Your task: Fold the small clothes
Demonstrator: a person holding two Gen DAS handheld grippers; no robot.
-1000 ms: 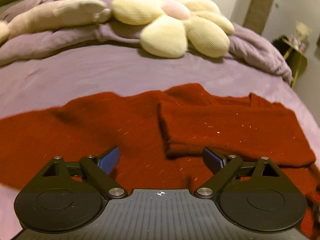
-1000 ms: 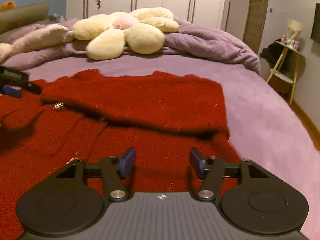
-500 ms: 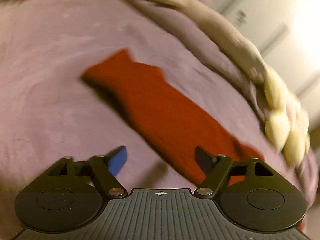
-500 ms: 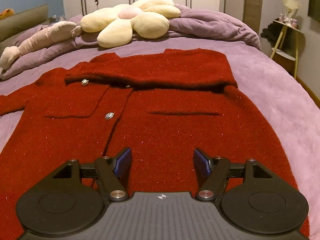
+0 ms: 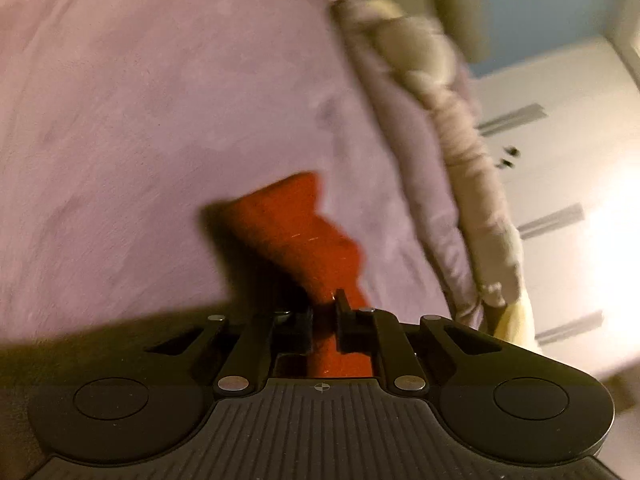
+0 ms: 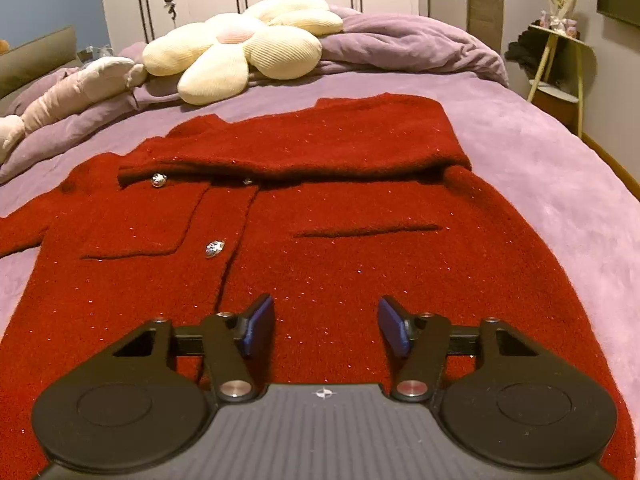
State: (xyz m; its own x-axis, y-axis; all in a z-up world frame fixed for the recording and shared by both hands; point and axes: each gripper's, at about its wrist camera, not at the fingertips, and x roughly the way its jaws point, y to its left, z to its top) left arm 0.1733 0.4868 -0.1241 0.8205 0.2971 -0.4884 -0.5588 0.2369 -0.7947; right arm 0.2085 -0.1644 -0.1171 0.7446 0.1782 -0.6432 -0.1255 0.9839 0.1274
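Red knit fabric, a sleeve (image 5: 296, 236) of the cardigan, is pinched between the closed jaws of the left gripper (image 5: 323, 316), and its free end is seen stretched ahead over the purple bedsheet (image 5: 140, 120); this view is tilted and blurred, so finer detail cannot be made out. A long pale plush pillow (image 5: 452, 128) is seen along the far side of the bed, with white wardrobe doors (image 5: 560, 160) behind it. From the right wrist camera, the red cardigan (image 6: 320, 240) is shown laid flat on the bedsheet (image 6: 540, 152), front side up, with its other sleeve (image 6: 320, 140) folded across the chest. Two silver buttons (image 6: 215, 248) are visible along the placket, and a pocket flap (image 6: 368, 231) is seen on each front panel. The right gripper (image 6: 326, 330) is held above the hem with its blue-padded jaws spread apart, nothing being gripped. A cream flower-shaped cushion (image 6: 248, 48) is rested against a bunched purple duvet (image 6: 408, 48) at the head of the bed, and a small side table (image 6: 560, 60) is seen at the right.
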